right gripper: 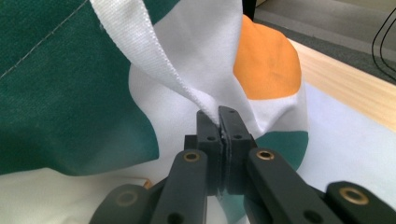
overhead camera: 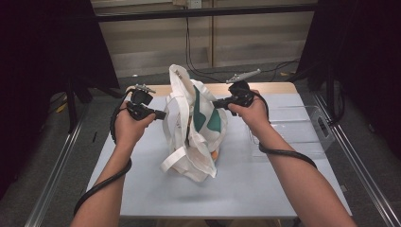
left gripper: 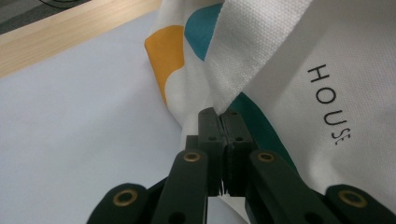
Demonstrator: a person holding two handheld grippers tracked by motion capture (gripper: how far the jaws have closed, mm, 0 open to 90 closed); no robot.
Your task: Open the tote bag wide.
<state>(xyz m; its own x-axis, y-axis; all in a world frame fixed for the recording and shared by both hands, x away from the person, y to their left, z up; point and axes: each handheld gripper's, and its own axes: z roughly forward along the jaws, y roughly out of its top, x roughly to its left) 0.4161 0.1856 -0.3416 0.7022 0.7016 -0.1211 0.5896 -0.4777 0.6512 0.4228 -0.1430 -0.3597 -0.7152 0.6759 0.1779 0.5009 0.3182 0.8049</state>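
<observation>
1. High view: the grey counter (overhead camera: 156, 189) carries a white tote bag (overhead camera: 191, 142) at its middle, lifted upright between my two tools.
2. The bag is white cloth with green and orange shapes and the word HOUSE; its straps hang loose.
3. My left tool (left gripper: 219, 114) is clamped on the bag's cloth edge, I think to hold it open.
4. My right tool (right gripper: 219, 116) pinches the opposite edge, the jaws together on it.
</observation>
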